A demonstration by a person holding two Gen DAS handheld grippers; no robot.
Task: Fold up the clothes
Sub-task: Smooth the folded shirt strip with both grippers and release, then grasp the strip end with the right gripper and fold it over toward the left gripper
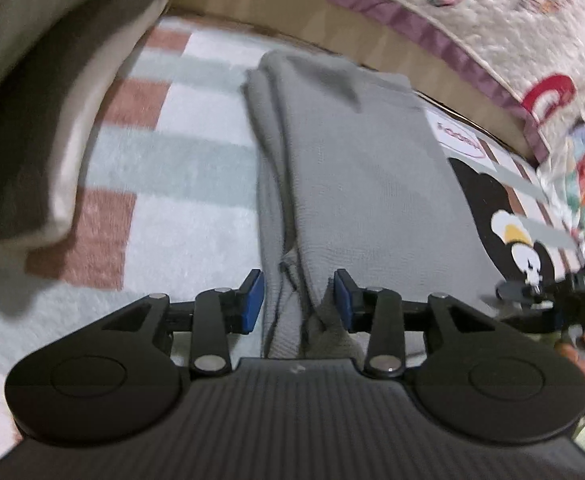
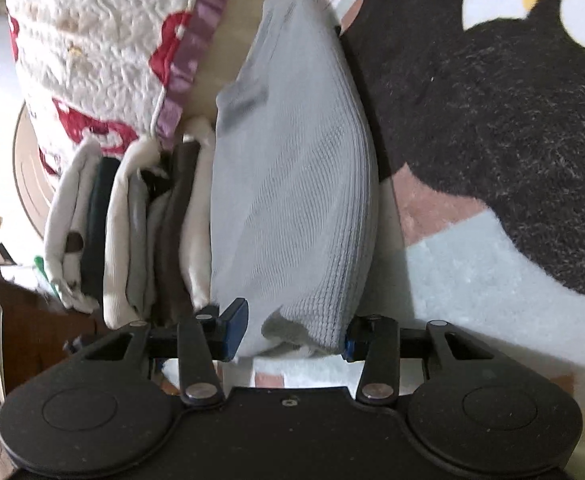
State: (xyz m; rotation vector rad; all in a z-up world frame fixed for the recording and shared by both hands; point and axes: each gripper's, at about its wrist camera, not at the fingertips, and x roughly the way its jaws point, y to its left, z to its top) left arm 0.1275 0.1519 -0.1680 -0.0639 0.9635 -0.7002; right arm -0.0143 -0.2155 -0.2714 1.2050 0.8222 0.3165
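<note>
On the rug (image 1: 180,216), both claws, left claw (image 1: 298,300) and right claw (image 2: 292,336), are straddling the folded grey garment (image 1: 356,184), jaws spread, unclenched; clamping appears needed next.

Left wrist view: low and close, facing forward along the folded grey garment (image 1: 356,184) on the rug (image 1: 180,216) toward the quilt (image 1: 492,20). Right wrist view: rolled sideways, close on the same garment (image 2: 292,184), rug (image 2: 472,260) and quilt (image 2: 92,52).
</note>
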